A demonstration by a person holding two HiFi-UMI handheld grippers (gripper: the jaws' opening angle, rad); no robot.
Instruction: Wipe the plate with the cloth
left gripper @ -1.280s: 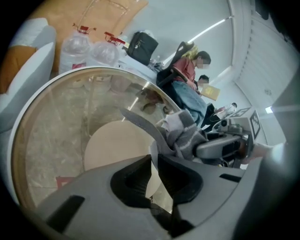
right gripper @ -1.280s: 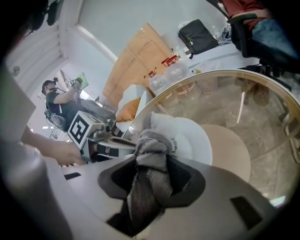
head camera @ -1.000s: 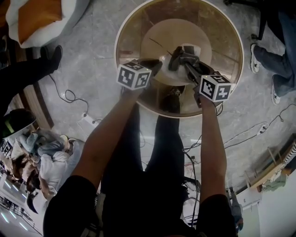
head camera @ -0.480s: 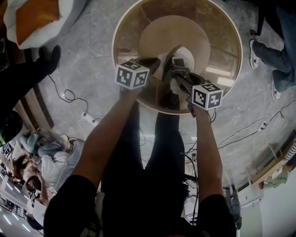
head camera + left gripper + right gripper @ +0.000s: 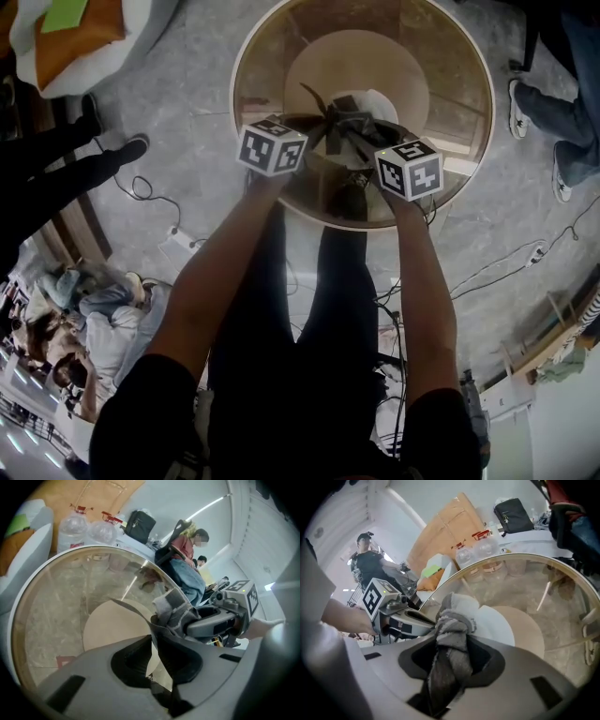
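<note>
A white plate (image 5: 490,620) is held up on edge over the round glass table (image 5: 473,70). My left gripper (image 5: 152,644) is shut on its rim; in the left gripper view the plate (image 5: 135,608) shows almost edge-on as a thin dark line. My right gripper (image 5: 452,639) is shut on a bunched grey cloth (image 5: 451,644). The cloth (image 5: 172,605) is pressed against the plate's face just beyond the left gripper's jaws. In the head view both grippers meet above the table's middle, left gripper (image 5: 314,127) and right gripper (image 5: 352,131), with the cloth (image 5: 345,114) between them.
Under the glass is a round beige base (image 5: 352,61). A seated person's legs (image 5: 562,122) are right of the table and another person's legs (image 5: 66,169) are left. An orange and white cushion (image 5: 75,37) lies far left. Cables (image 5: 141,197) run over the floor.
My right gripper has moved left and a little away from me, carrying the cloth across the plate. The left gripper has hardly moved and keeps its hold.
</note>
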